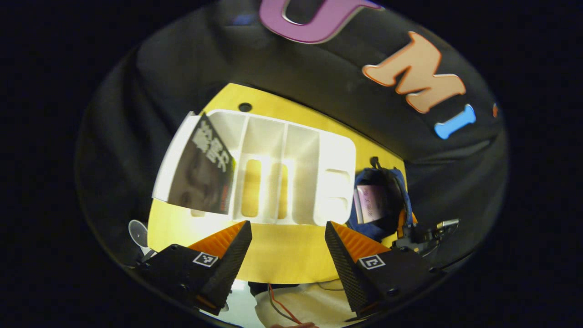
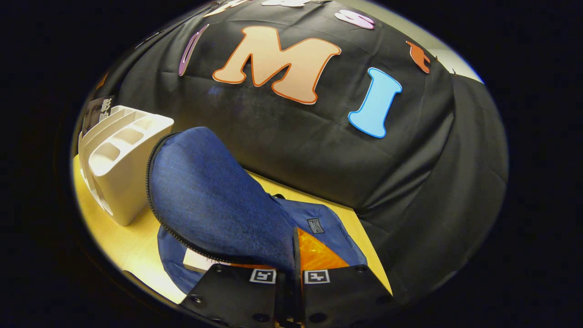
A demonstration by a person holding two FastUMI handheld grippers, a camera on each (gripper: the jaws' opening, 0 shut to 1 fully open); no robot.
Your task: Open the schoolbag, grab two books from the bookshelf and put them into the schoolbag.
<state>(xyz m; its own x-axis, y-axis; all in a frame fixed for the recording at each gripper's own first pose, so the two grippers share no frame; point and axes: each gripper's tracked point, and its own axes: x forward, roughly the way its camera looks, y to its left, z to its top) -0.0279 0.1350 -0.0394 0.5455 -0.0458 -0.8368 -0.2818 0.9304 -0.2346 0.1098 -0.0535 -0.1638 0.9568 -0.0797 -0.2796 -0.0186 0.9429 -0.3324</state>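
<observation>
A white slotted bookshelf [image 1: 282, 177] stands on the yellow table [image 1: 282, 255], with a dark-covered book [image 1: 202, 168] leaning in its leftmost slot. My left gripper [image 1: 288, 224] hangs open before the shelf with nothing between its fingers. To the shelf's right the blue schoolbag [image 1: 378, 200] lies open with a pinkish book [image 1: 370, 203] inside. My right gripper [image 2: 294, 262] is shut on the bag's blue flap [image 2: 214, 205] and holds it lifted. Under the flap a pale book corner [image 2: 198, 262] shows. The bookshelf [image 2: 120, 159] stands left of the bag, the dark book [image 2: 98, 109] at its far end.
The black cloth wall rises close behind the shelf and bag. The right gripper [image 1: 423, 234] shows beside the bag in the left gripper view. A small clear object [image 1: 136, 232] sits off the table's left edge. A person's light clothing and a red wire [image 1: 282, 310] lie below the front edge.
</observation>
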